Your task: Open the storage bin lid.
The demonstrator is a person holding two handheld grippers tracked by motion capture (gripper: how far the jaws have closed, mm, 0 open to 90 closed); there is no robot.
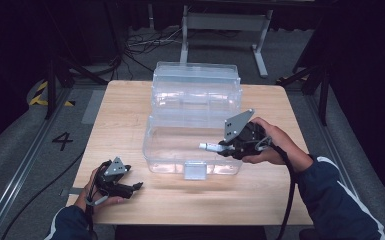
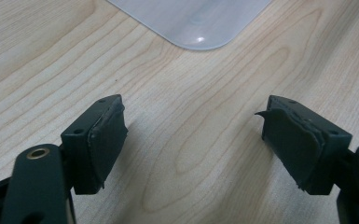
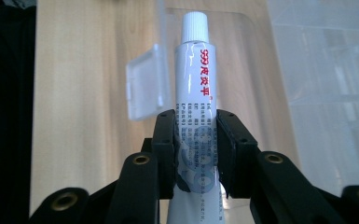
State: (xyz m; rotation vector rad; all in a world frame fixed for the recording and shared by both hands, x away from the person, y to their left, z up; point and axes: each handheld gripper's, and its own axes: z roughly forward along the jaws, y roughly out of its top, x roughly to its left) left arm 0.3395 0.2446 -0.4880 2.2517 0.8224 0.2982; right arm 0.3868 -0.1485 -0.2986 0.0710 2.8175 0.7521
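Right tool [image 3: 196, 154] over tube's [image 3: 195, 88] lower print

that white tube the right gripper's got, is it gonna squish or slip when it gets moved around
The white tube looks like a soft ointment tube, so it probably dents where the right gripper pinches its lower body. Its glossy skin could slip, though the pads grip both sides squarely. It seems light; set on the table, its round body and cap might roll.

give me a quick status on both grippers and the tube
Right gripper shut on white tube, cap end forward, above open clear box. Left gripper open, empty, over the wooden table. Nothing in the way.
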